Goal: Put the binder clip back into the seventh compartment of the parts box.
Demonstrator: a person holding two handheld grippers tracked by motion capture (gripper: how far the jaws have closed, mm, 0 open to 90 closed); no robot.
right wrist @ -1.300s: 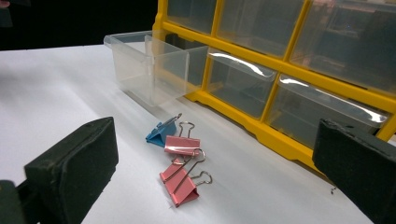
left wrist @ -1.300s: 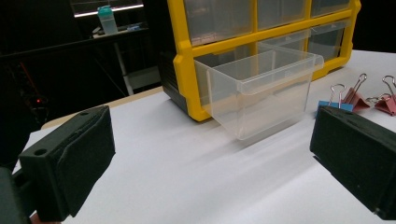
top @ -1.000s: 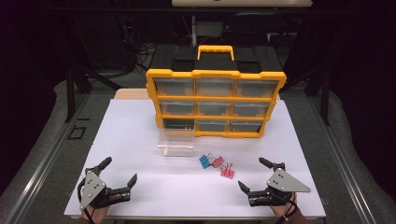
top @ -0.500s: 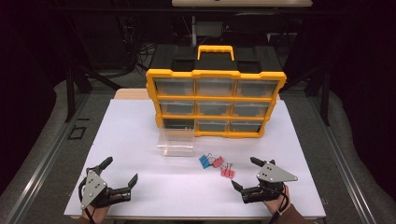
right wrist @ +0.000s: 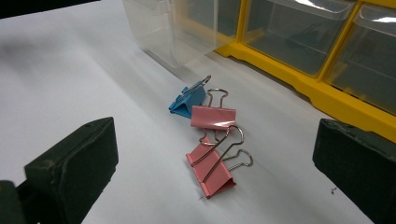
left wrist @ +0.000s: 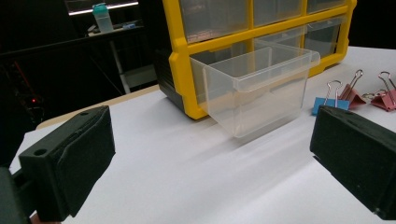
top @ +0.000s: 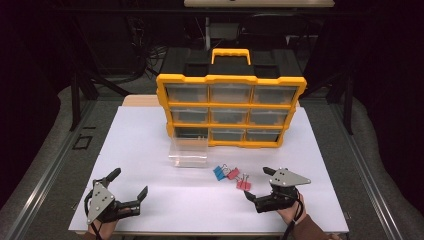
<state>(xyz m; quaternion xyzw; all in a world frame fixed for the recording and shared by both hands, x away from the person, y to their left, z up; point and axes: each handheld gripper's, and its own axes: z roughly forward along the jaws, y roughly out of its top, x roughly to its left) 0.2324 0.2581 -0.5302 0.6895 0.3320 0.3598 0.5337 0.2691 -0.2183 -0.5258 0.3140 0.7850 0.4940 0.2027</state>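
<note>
Three binder clips [right wrist: 211, 154] on white table [top: 150, 140], row running diagonally from clear drawer [top: 188, 151] toward right gripper [top: 256, 184], wire handles pointing to cabinet [top: 231, 110]. Right gripper released, near nearest pink clip. Left gripper [top: 131, 183] released, well apart.

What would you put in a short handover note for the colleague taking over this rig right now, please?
Left claw: open, empty, resting near the table's front left.
Right claw: open, empty, pointed at the binder clips, just short of them.
Clips: one blue clip and two pink clips lie loose on the white table, right of the clear drawer.
The drawer sits pulled out of the yellow organizer, empty as far as I can see.
Done: drawer out. Left: probably pick up all three clips, drop them in, refit the drawer.
</note>
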